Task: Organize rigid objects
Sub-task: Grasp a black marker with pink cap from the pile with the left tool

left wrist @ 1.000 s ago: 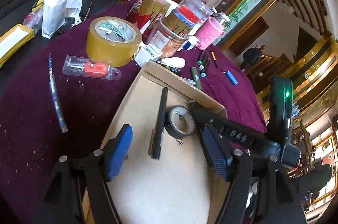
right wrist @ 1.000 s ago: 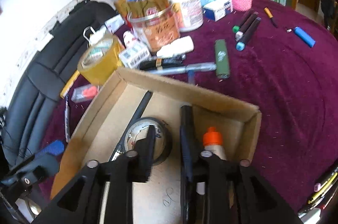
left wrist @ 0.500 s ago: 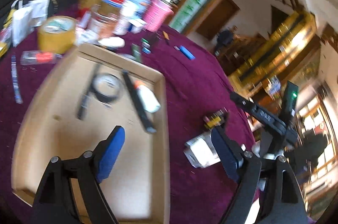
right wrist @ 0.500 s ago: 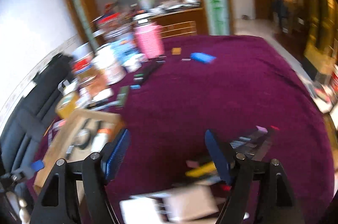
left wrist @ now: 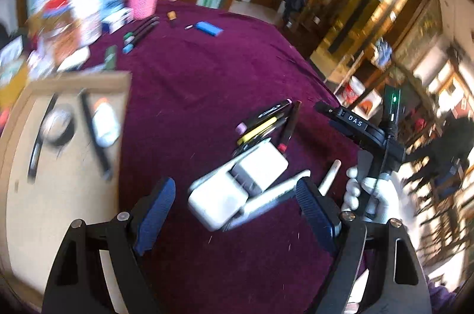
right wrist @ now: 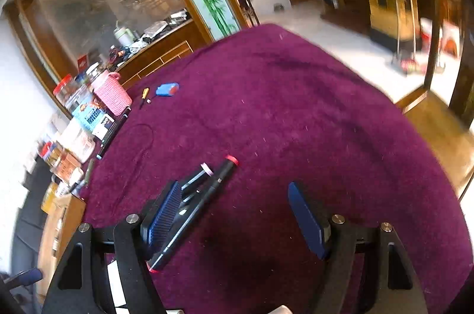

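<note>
Left tongs (left wrist: pixel 235 207) are seen spread wide, nothing gripped — white blocks (left wrist: pixel 237 185) lie on the tabletop (left wrist: pixel 207 83) between the blue pads, untouched. Just beyond, a bundle of markers (left wrist: pixel 266 121) is noted. A gloved hand (left wrist: pixel 371 195) is seen at the right, on a black handle. The cardboard tray (left wrist: pixel 59 195), at left, holds a tape roll (left wrist: pixel 56 126) and a glue bottle (left wrist: pixel 105 124), blurred.

Right tongs (right wrist: pixel 237 213) are likewise held wide and empty — a red-capped marker (right wrist: pixel 204 201) lies beside the left pad. A blue lighter (right wrist: pixel 167 89) and pink cup (right wrist: pixel 111 95) are seen far off.
</note>
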